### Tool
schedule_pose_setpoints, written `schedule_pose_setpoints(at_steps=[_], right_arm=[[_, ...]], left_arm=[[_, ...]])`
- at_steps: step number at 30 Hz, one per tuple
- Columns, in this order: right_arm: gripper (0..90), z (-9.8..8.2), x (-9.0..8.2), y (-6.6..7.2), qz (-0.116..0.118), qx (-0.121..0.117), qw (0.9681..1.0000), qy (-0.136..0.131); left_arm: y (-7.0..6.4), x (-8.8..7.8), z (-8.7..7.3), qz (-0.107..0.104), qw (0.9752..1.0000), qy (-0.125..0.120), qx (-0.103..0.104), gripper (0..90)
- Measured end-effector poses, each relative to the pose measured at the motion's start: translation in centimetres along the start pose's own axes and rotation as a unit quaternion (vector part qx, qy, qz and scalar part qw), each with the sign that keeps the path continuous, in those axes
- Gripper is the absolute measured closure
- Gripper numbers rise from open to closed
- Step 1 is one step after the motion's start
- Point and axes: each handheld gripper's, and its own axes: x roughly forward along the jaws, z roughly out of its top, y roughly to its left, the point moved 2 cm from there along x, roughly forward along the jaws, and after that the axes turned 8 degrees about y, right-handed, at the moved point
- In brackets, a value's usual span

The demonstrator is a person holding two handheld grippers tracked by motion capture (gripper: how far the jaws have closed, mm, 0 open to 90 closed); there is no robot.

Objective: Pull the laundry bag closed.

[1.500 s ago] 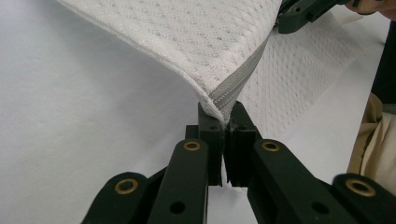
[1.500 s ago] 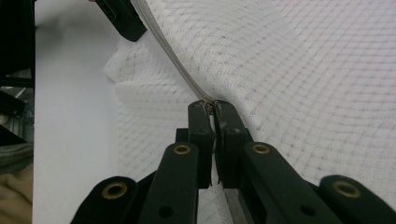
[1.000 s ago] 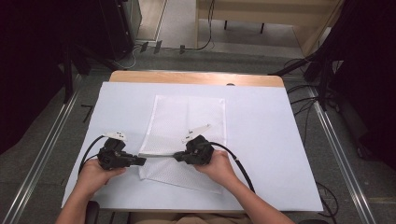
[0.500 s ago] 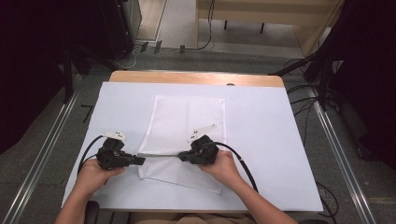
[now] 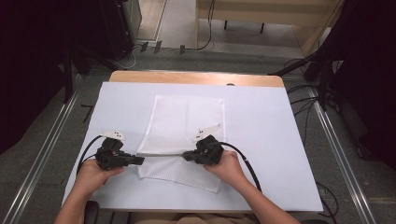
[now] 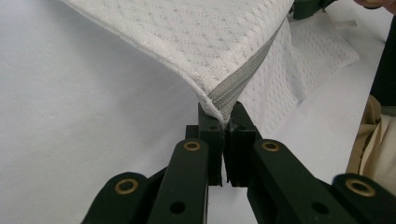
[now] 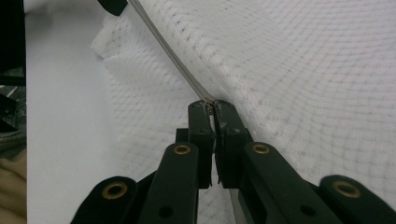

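Mesh bag (image 5: 184, 126): white woven cloth with fine open netting, matt, slightly rough, semi-sheer where one layer lies over another
Zipper (image 6: 243, 77) along the bag's edge: grey tape, smoother than the mesh, faint sheen
Left gripper (image 6: 225, 122): black plastic jaws, matt, with brass-coloured metal rivets that glint
Right gripper (image 7: 212, 106): same black matt plastic, same brass-toned rivets; jaw faces a little scuffed
Table cover (image 5: 280, 140): white, smooth, matt, paper-like sheet
Table (image 5: 196, 78): far edge bare, light wood, satin finish
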Motion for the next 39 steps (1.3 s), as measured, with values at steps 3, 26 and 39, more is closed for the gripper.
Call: schedule_pose_setpoints(at_steps=[3,26,39], right_arm=[[87.8,-0.2,-0.3,-0.1,-0.001,0.004,1.0000,0.000],[87.8,-1.9,-1.7,-0.5,0.002,0.015,0.9999,-0.003],[87.8,-2.6,-2.4,-0.8,-0.007,0.020,0.9998,0.000]], left_arm=[[0.0,0.0,0.0,-0.001,1.0000,0.000,-0.001,87.8],[0.1,-0.2,0.0,0.001,1.0000,-0.005,-0.005,87.7],[0.2,-0.4,-0.1,0.001,0.9999,-0.009,-0.006,87.8]])
